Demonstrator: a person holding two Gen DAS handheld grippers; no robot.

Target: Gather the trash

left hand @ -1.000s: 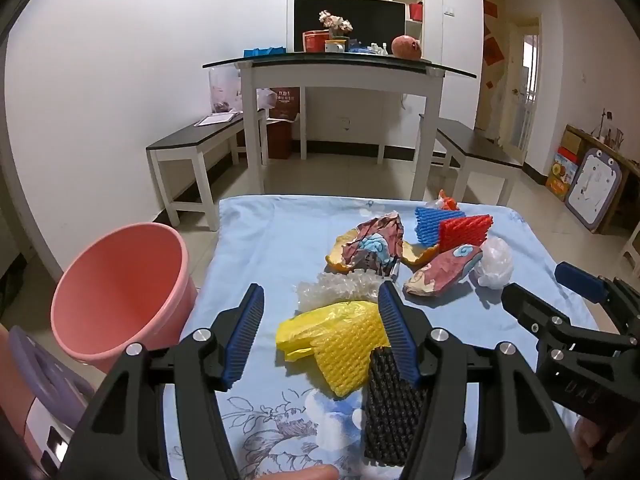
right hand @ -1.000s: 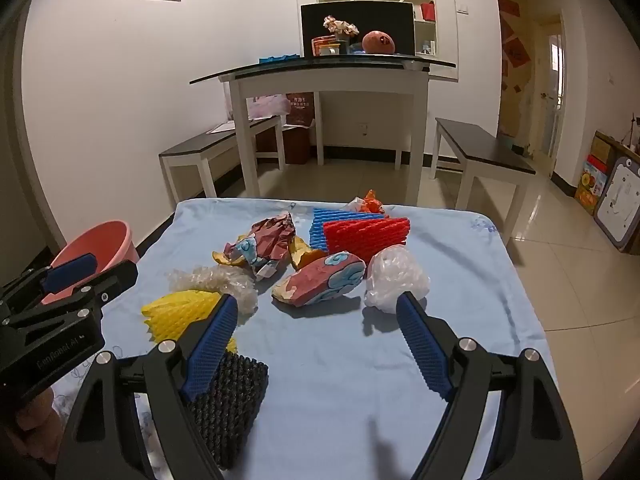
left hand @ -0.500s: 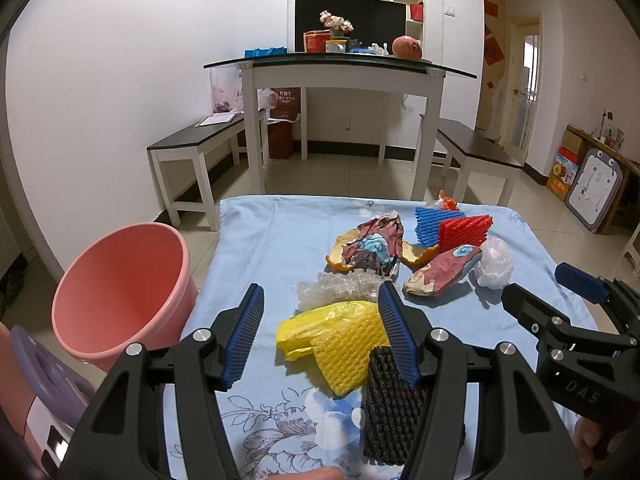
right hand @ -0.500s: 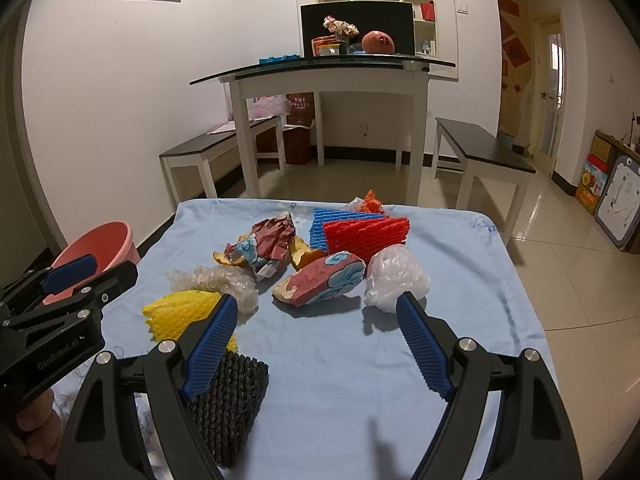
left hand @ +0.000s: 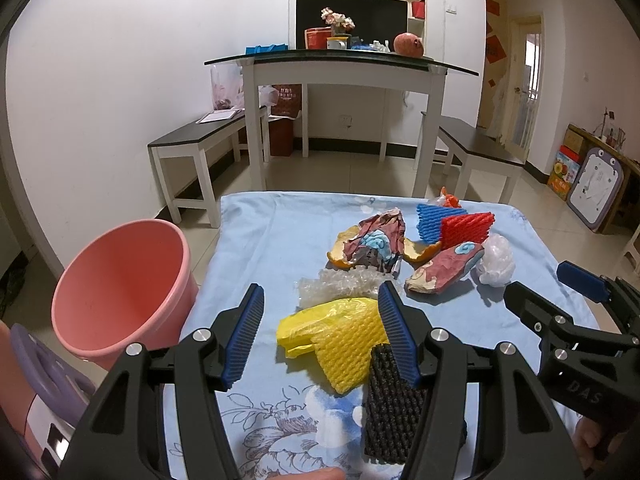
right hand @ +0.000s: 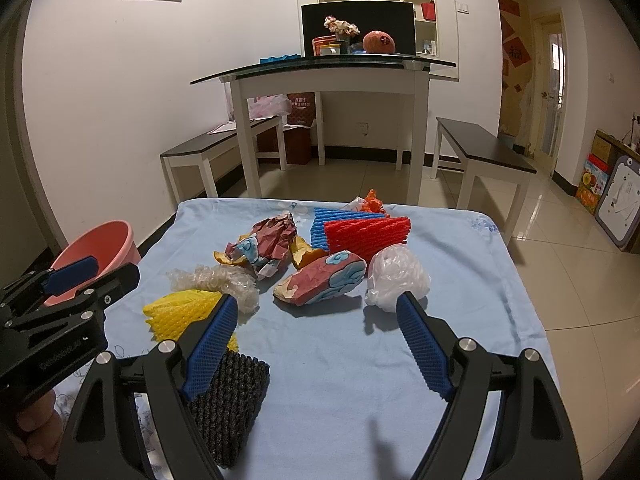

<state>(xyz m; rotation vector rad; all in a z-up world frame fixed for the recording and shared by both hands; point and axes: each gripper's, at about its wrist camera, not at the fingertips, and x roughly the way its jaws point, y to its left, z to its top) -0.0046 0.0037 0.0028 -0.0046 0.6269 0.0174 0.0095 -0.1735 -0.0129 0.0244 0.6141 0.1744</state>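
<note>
Matt cloth table cover (right hand: 460, 280); glossy plastic bucket (left hand: 120, 280); foam netting (left hand: 348, 344).

Trash pile (left hand: 400, 280) on the table (left hand: 280, 232), bucket (left hand: 116, 288) on the floor at its left edge.

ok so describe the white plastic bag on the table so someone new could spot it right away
Start at the table with the light blue cloth and find the pile of trash on it. On the right edge of that pile, just right of the crumpled red paper with blue clouds, sits the white plastic bag. It is the only smooth, milky white, ball-shaped lump there.
</note>
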